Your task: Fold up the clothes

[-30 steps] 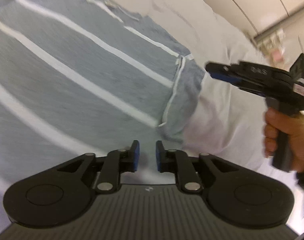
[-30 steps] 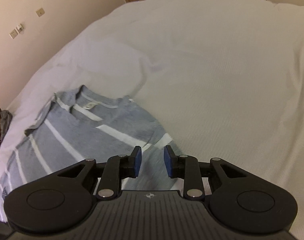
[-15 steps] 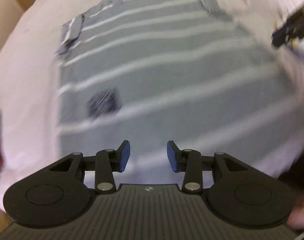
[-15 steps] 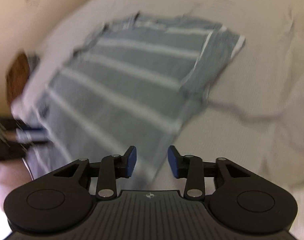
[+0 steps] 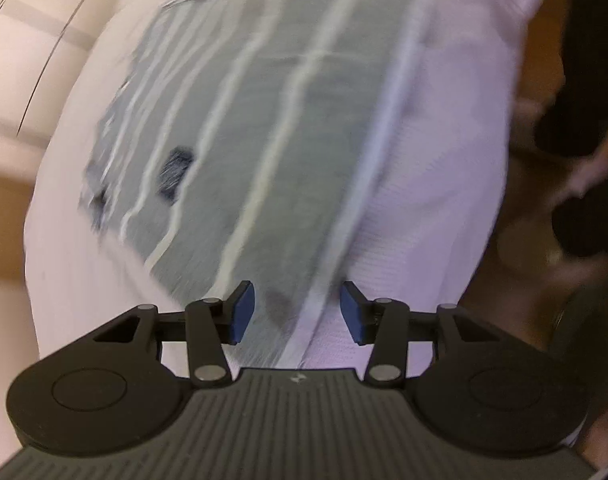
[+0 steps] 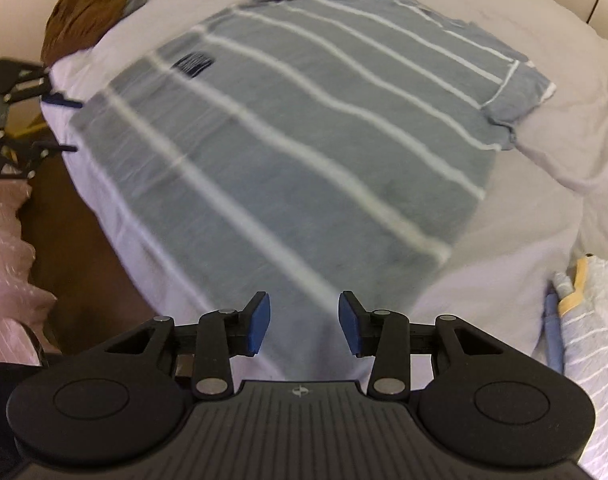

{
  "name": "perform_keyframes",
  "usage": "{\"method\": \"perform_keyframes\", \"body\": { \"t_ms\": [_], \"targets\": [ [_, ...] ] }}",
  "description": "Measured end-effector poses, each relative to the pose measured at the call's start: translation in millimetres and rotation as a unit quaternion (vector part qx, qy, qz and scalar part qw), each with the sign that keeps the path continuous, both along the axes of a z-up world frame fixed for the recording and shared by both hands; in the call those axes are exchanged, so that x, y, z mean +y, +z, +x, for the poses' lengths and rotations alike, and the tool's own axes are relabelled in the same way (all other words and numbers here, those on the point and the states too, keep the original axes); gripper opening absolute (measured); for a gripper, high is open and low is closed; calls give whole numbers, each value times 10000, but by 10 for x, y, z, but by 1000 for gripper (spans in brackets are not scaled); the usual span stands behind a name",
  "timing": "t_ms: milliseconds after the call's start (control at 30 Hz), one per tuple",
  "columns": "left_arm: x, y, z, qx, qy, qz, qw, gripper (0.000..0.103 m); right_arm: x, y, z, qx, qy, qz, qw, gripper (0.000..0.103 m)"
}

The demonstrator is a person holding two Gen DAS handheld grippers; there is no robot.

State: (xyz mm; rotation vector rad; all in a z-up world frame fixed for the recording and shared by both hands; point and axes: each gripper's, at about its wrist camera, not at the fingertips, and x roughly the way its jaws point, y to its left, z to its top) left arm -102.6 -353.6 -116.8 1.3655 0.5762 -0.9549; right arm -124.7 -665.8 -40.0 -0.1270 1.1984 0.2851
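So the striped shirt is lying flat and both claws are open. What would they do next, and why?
Probably lower both onto the near hem and pinch it. The shirt lies spread flat on the bed, unfolded, and the right gripper and left gripper hover open right at its bottom edge, holding nothing.

I can't read the dark patch (image 6: pixel 193 65) on the blurred striped shirt (image 6: pixel 304 140); folded clothes (image 6: pixel 596 320) run off right.
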Motion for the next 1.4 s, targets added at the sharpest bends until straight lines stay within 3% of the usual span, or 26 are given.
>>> {"method": "perform_keyframes", "body": {
  "t_ms": [100, 200, 233, 267, 333, 367, 467, 567, 667, 867, 933, 1033, 1067, 1100, 1233, 1400],
  "targets": [
    [16, 15, 50, 38, 57, -72, 10000, 47, 129, -18, -129, -46, 50, -125, 9999, 50],
    [32, 31, 99, 76, 115, -144, 9998, 50, 207, -53, -244, -113, 153, -314, 9993, 50],
    [37, 36, 116, 89, 134, -168, 9997, 47, 222, -65, -281, -150, 239, -400, 9988, 50],
    [43, 41, 132, 101, 153, -192, 9996, 35, 238, -80, -319, -203, 407, -505, 9977, 51],
    [53, 51, 165, 126, 192, -240, 9994, 25, 294, -121, -405, -364, 686, -786, 9939, 57],
    [59, 57, 182, 139, 211, -264, 9993, 19, 332, -151, -454, -453, 834, -941, 9910, 62],
    [88, 122, 254, 195, 438, -466, 9978, 6, 454, -291, -594, -638, 1336, -1359, 9796, 63],
    [135, 272, 376, 254, 936, -856, 9916, 5, 549, -459, -695, -768, 1736, -1749, 9661, 63],
    [141, 356, 512, 307, 1177, -1013, 9874, 4, 576, -609, -731, -909, 1943, -2178, 9521, 63],
    [65, 356, 630, 398, 939, -915, 9906, 4, 563, -819, -730, -1085, 2380, -2727, 9259, 65],
    [46, 344, 624, 438, 781, -795, 9928, 4, 551, -838, -732, -1127, 2563, -2752, 9197, 58],
    [67, 361, 569, 489, 638, -700, 9943, 3, 509, -756, -702, -1125, 2584, -2629, 9227, 35],
    [83, 385, 552, 490, 601, -685, 9946, 3, 488, -720, -685, -1090, 2563, -2579, 9252, 14],
    [102, 407, 538, 499, 544, -663, 9951, 3, 459, -684, -661, -1032, 2509, -2521, 9289, 0],
    [192, 566, 347, 722, 263, -630, 9951, 1, 323, -438, -580, -881, 2254, -2103, 9472, 0],
    [293, 780, 33, 999, -160, -546, 9934, 1, 305, -122, -694, -688, 2342, -1834, 9523, 2]
  ]
}}
